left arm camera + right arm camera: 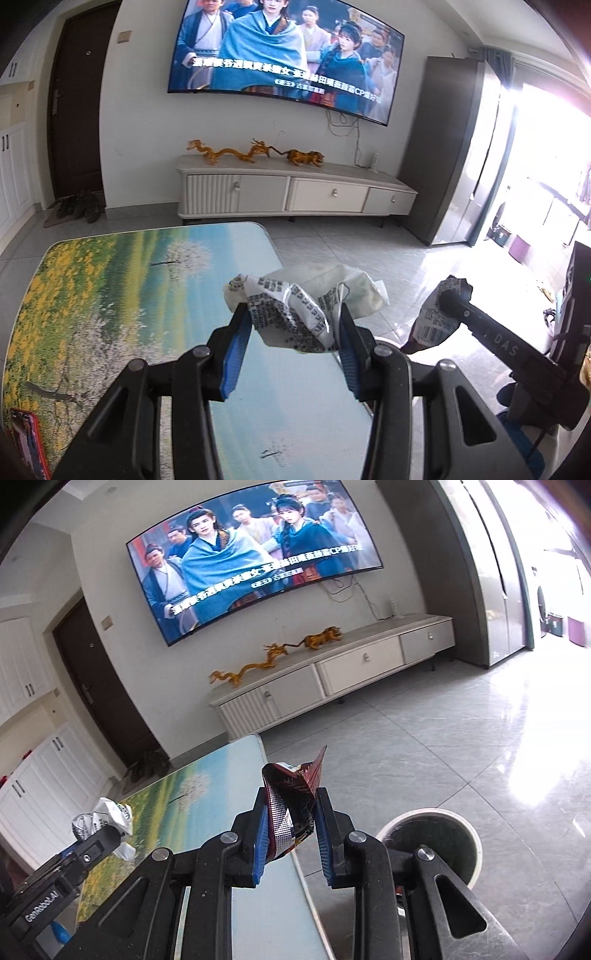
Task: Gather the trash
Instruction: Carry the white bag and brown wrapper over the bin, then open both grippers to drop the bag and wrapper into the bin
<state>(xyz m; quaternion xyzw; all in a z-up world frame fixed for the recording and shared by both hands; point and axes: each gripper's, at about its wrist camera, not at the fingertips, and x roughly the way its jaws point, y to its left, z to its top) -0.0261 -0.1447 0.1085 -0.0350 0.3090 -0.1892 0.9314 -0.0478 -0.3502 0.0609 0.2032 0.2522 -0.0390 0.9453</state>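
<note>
My left gripper (293,314) is shut on a crumpled white wrapper (303,302) with black print, held above the right part of the landscape-print table (110,295). My right gripper (291,797) is shut on a crumpled dark red foil wrapper (291,794), held over the table's right edge. In the left wrist view the right gripper (448,299) shows at the right with its wrapper (434,321) seen from the back. In the right wrist view the left gripper (107,830) and the white wrapper (110,812) show at the lower left. A round white-rimmed bin (432,842) stands on the floor just right of the right gripper.
A red packet (27,443) lies at the table's near left corner. A white TV cabinet (295,192) with gold dragon figures stands under a wall TV (284,55). Grey tiled floor (461,738) spreads to the right, toward a tall grey fridge (450,147) and a bright balcony.
</note>
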